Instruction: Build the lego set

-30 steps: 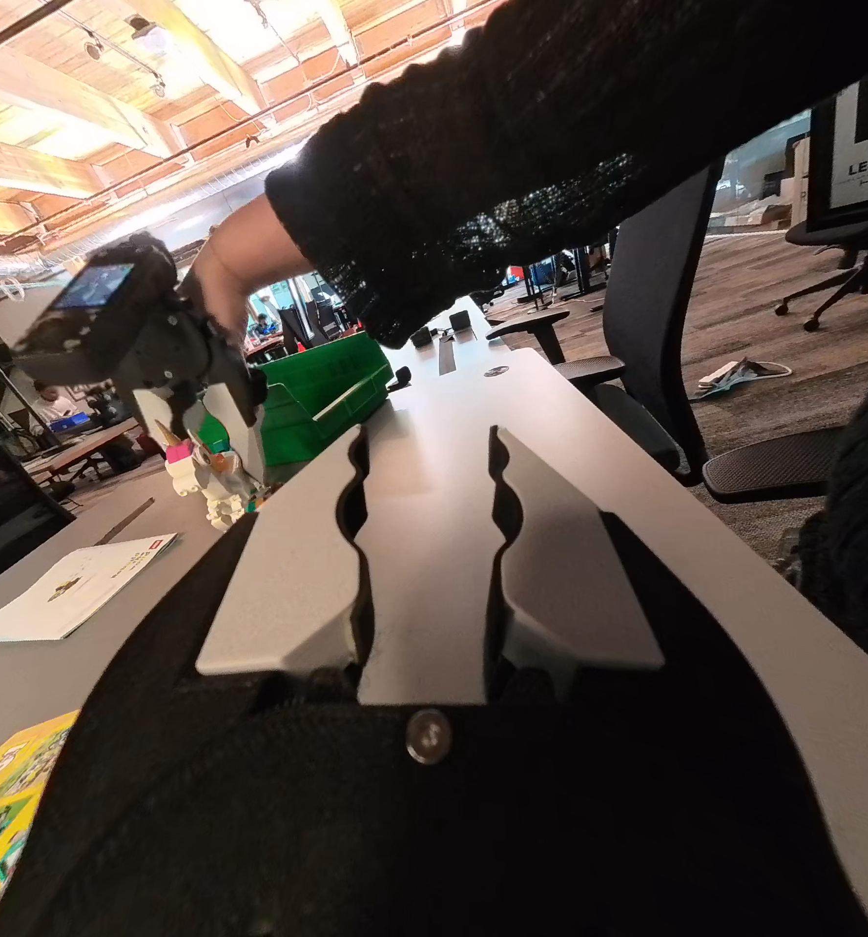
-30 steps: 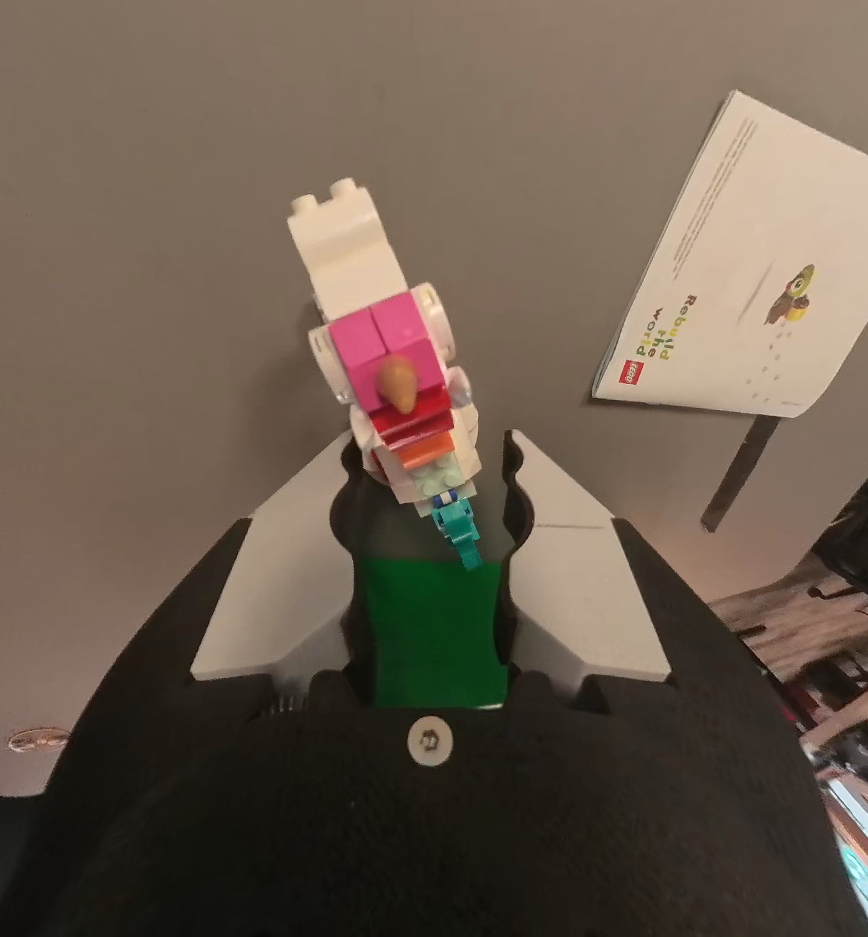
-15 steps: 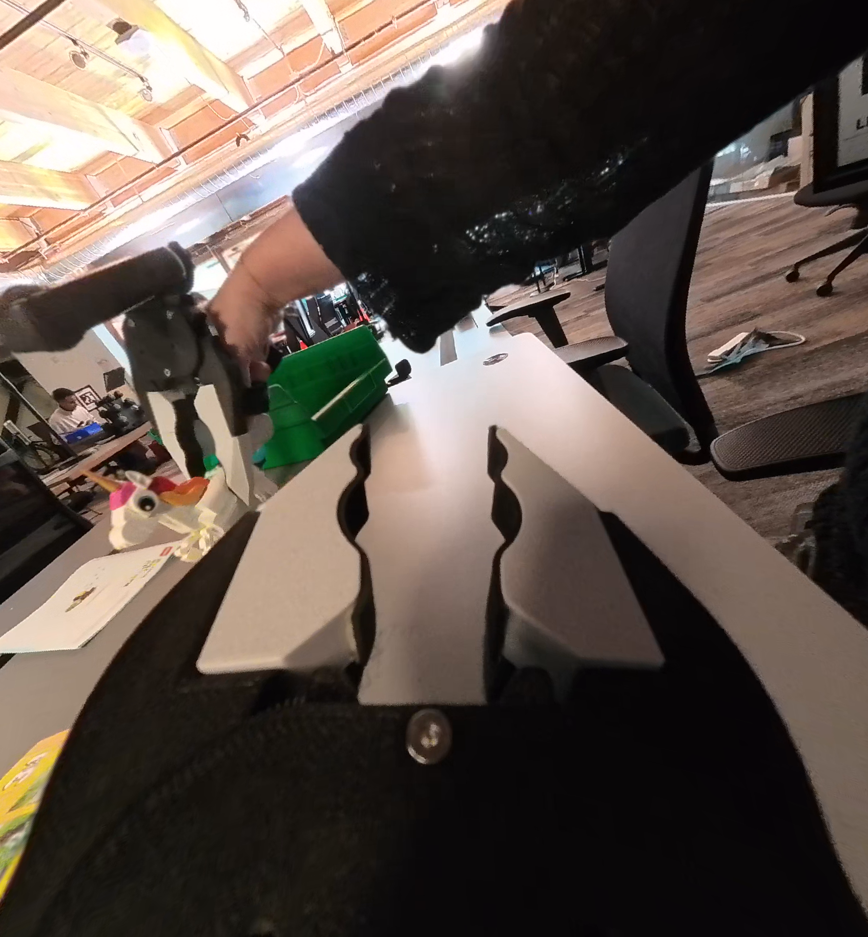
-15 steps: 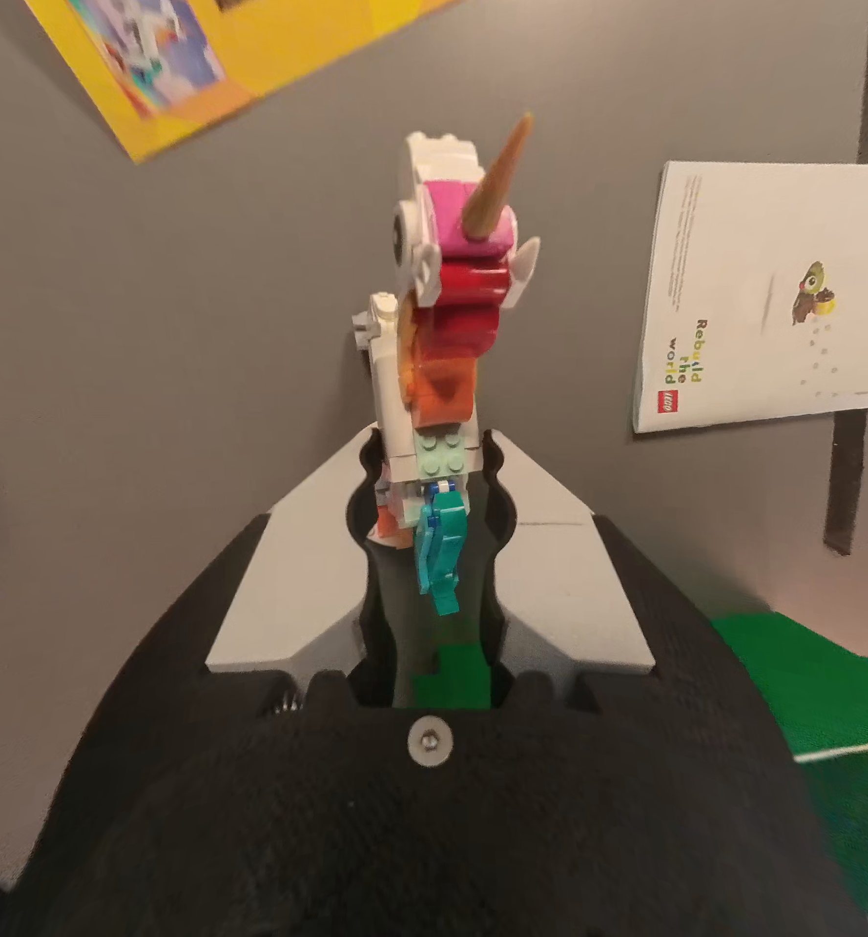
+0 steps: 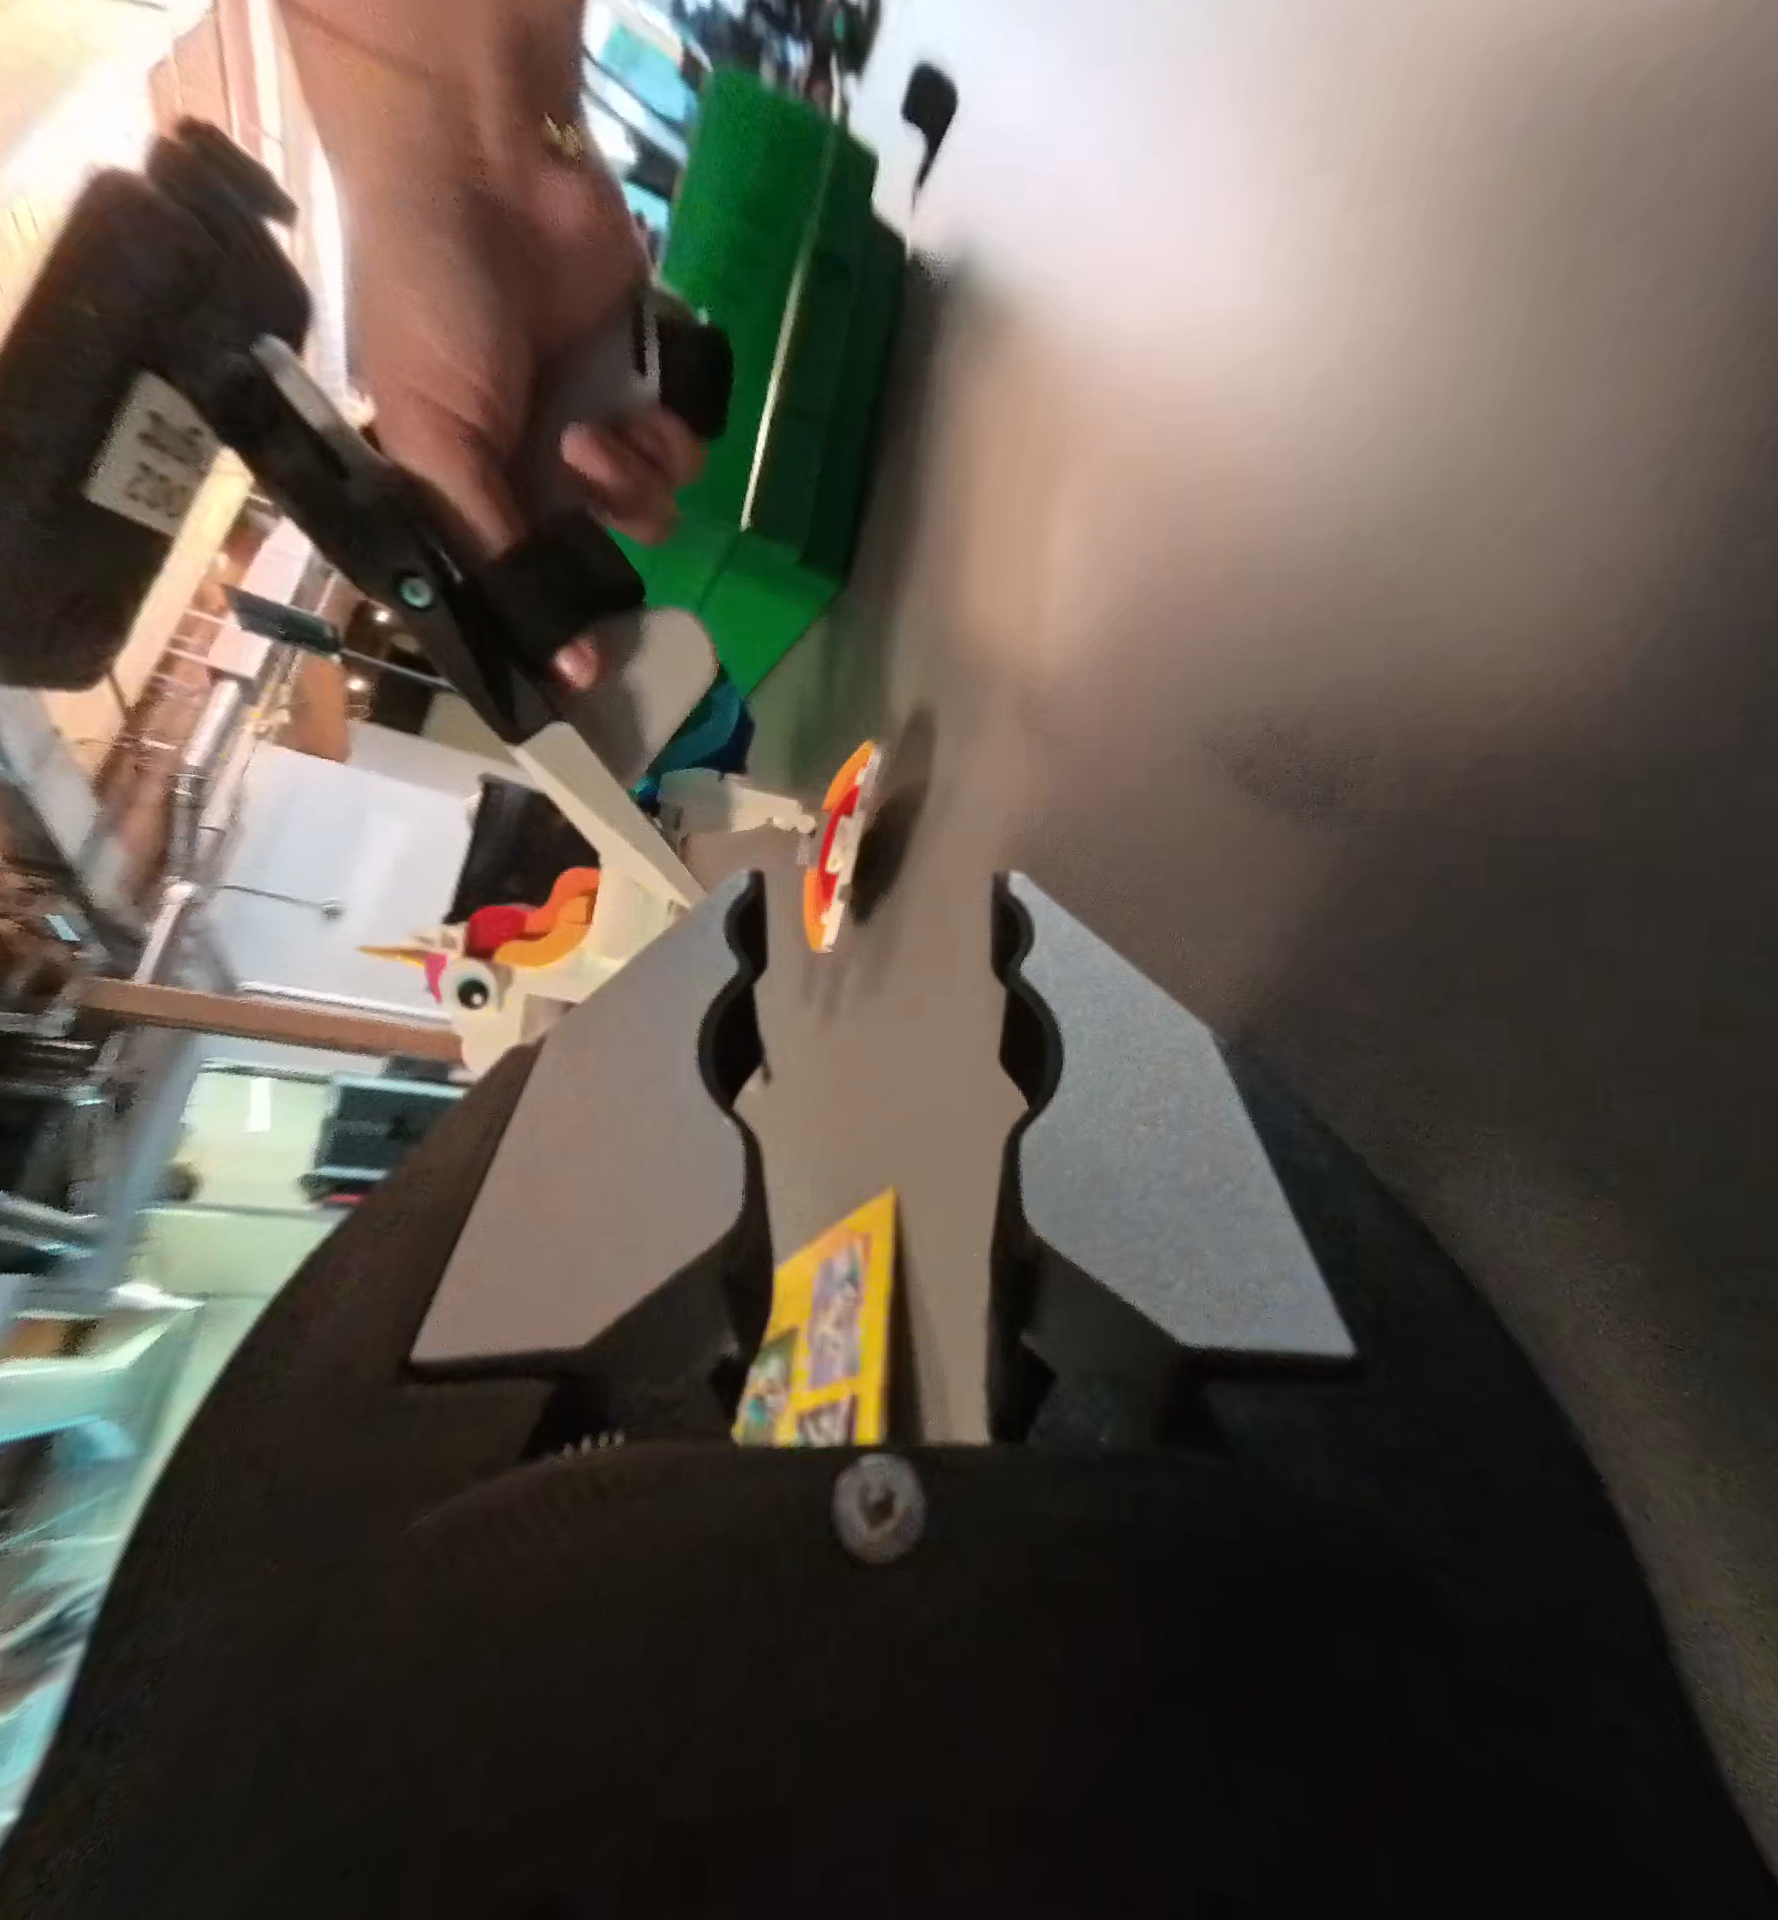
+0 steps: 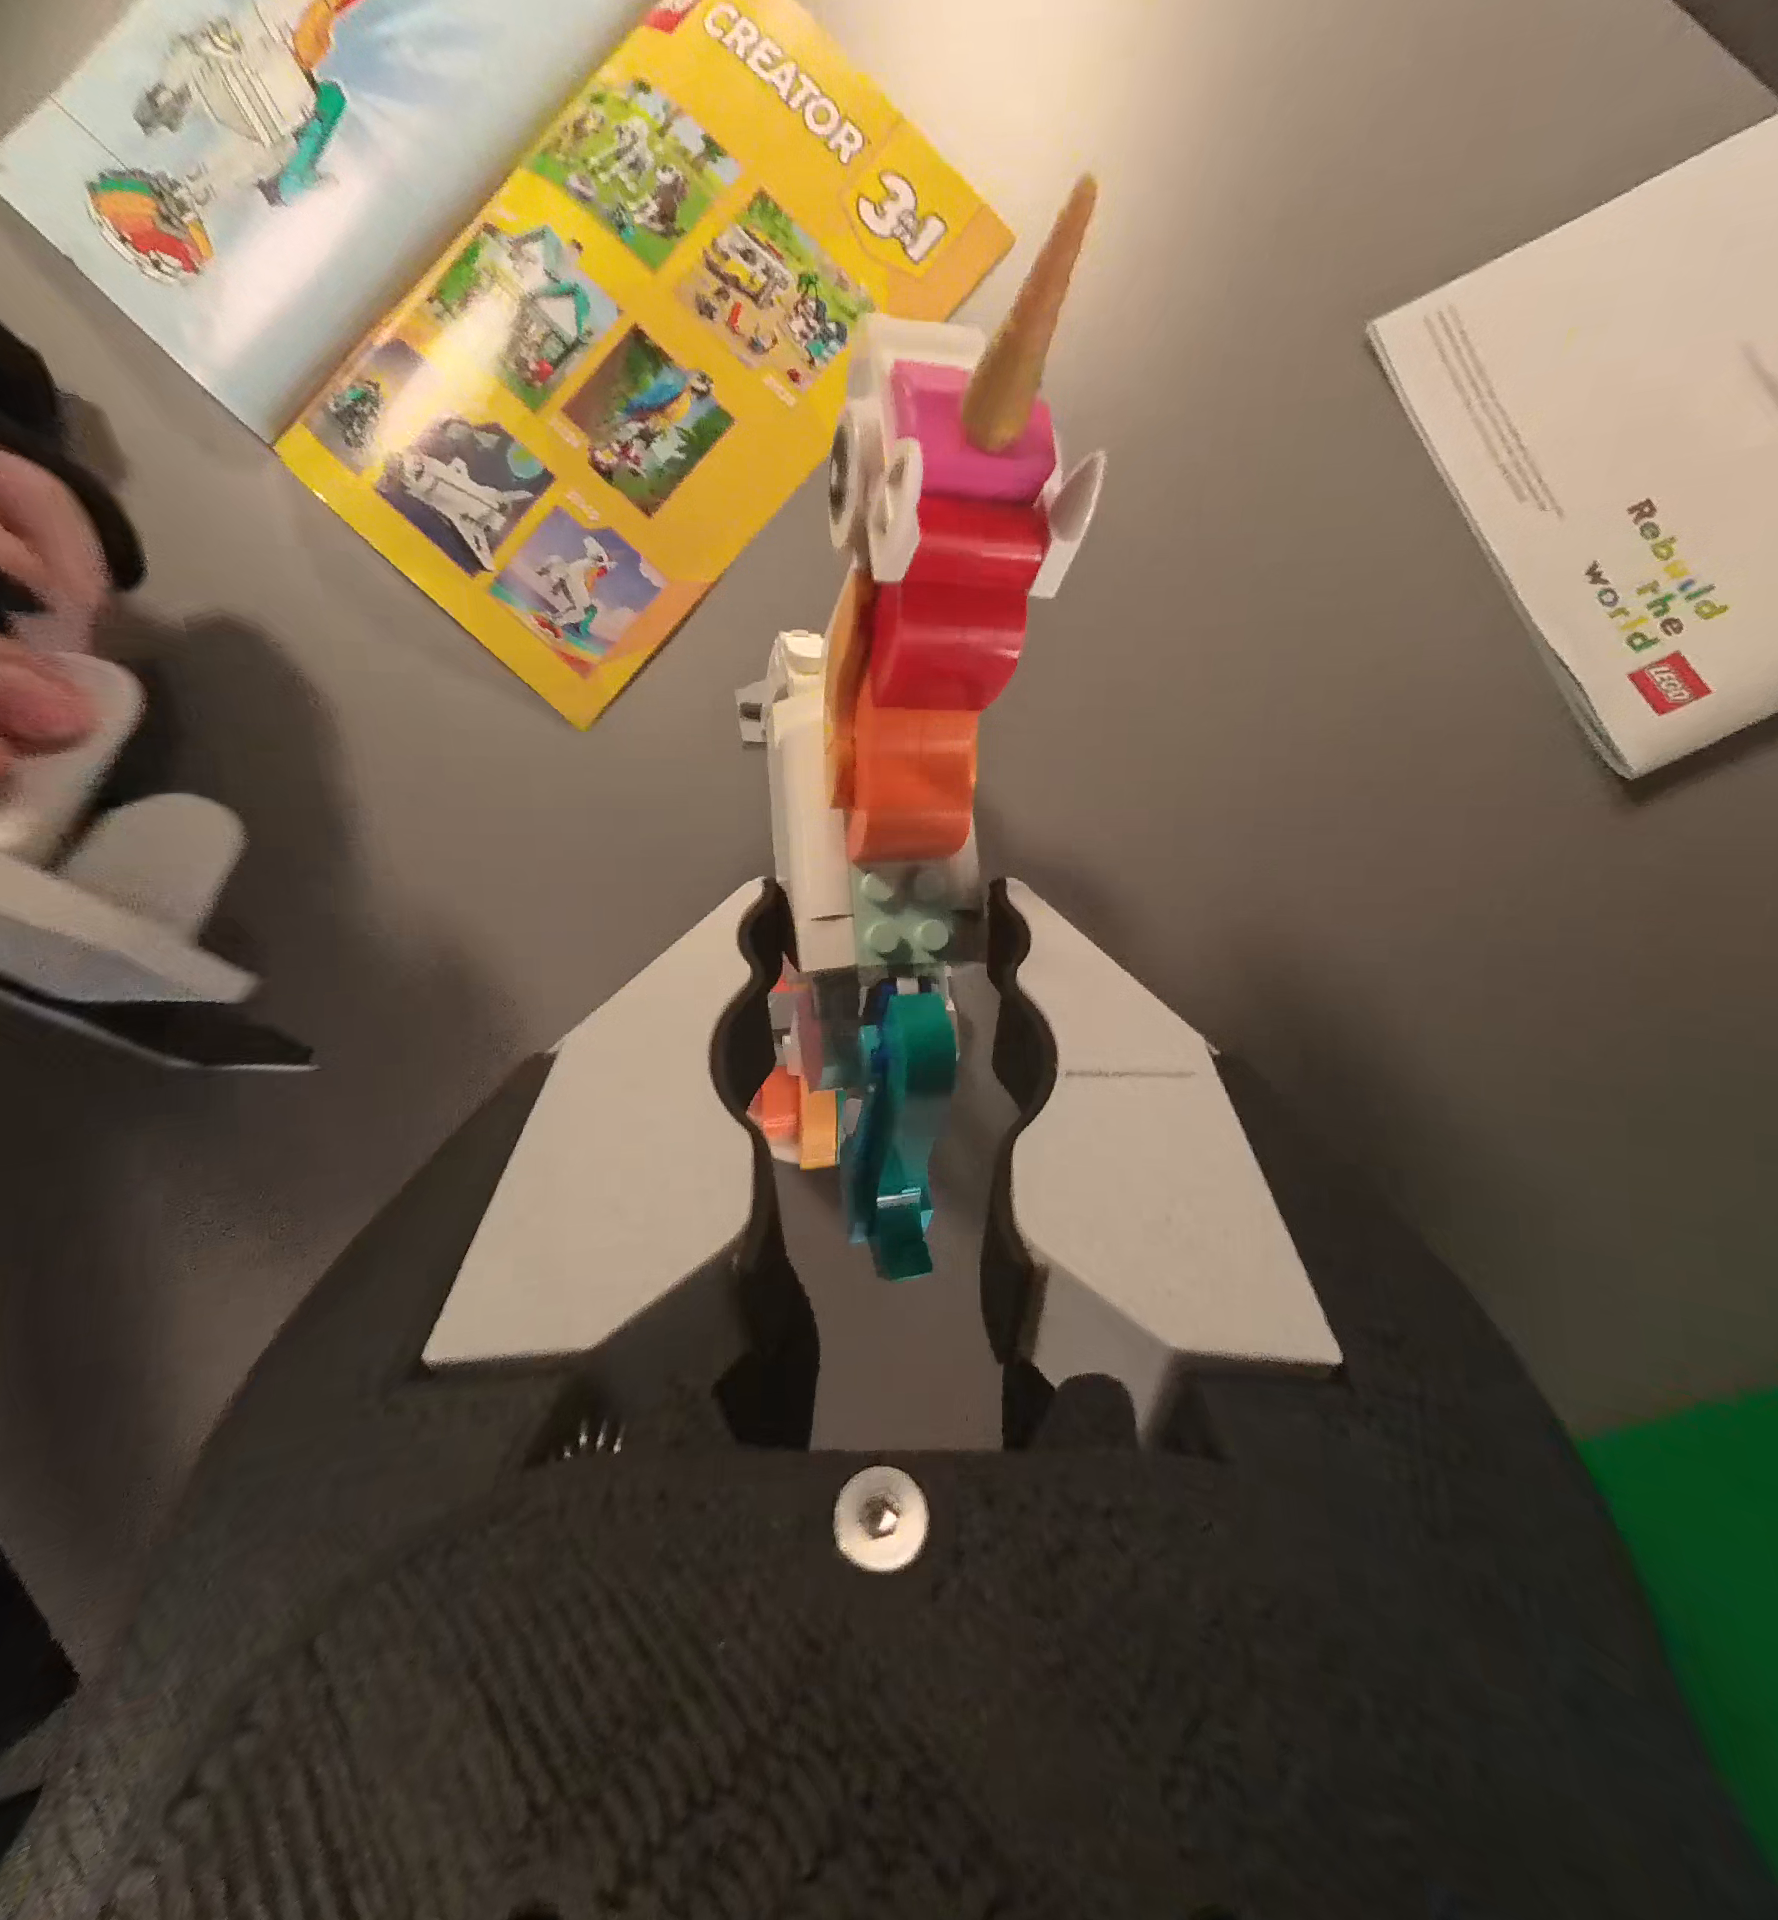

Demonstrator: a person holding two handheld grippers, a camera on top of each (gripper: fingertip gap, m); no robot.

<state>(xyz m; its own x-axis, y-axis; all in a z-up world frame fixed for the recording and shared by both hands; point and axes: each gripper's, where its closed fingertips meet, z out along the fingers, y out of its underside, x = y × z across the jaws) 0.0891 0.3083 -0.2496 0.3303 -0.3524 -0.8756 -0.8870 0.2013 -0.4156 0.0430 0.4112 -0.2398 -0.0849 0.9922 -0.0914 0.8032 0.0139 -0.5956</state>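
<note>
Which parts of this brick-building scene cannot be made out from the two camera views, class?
- Unicorn model: legs hidden behind its body and the right hand-held gripper, right wrist view.
- Rainbow piece: blurred, left wrist view.
- Green bin: contents blurred, left wrist view.
- White booklet: cut off by the right edge.

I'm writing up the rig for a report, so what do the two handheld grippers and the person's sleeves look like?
Both the left gripper and the right gripper have a black, textured body with a silver screw at its centre. Each carries two pale grey, wedge-shaped fingers with wavy, black-lined inner edges. Seen from the left wrist view, the right gripper also bears a white sticker. A black cuff shows at the person's left wrist.
</note>
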